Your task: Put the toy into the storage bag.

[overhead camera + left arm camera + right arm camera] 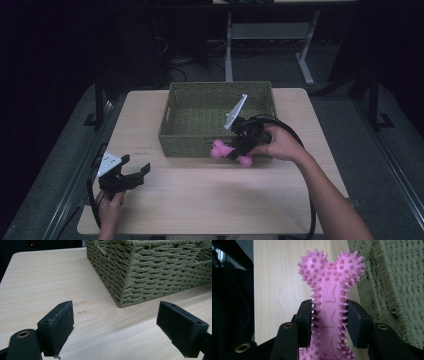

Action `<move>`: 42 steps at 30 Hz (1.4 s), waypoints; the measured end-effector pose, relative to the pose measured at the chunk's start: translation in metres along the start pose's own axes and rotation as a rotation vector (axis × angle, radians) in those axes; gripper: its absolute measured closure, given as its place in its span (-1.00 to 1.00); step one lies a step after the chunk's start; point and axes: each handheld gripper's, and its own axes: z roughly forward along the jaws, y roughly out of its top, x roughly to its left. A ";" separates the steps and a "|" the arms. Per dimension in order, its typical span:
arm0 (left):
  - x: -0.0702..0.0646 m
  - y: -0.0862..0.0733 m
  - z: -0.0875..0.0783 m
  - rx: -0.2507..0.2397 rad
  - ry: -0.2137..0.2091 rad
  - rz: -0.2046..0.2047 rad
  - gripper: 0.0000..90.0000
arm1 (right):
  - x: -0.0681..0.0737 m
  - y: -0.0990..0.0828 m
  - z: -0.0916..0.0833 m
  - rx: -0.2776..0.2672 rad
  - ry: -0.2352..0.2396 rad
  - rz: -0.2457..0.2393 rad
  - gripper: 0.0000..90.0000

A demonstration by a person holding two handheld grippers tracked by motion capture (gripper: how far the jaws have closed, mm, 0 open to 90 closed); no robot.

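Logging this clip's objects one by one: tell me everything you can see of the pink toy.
The pink toy is a bone-shaped chew toy of soft-looking rubber, covered in small blunt spikes, with little bone outlines pressed into its flat shaft and two rounded knobs at the far end. The right gripper is clamped on the shaft, one jaw pressing each side. In the high view the toy hangs at the near wall of the woven basket, outside it, above the table. Whether it touches the basket is unclear.

Both grippers black: left gripper (136,169), right gripper (239,148). Jaws blocky, flat-faced, matte. Brass-ringed holes on the jaw arms. Grey three-cornered plate (108,163) on top of each. Thick black cable (292,134) trails. Forearms bare, no sleeves.
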 end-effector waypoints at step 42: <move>0.001 0.000 0.001 0.000 0.004 -0.009 -0.69 | -0.053 0.025 -0.040 -0.010 -0.029 0.013 0.29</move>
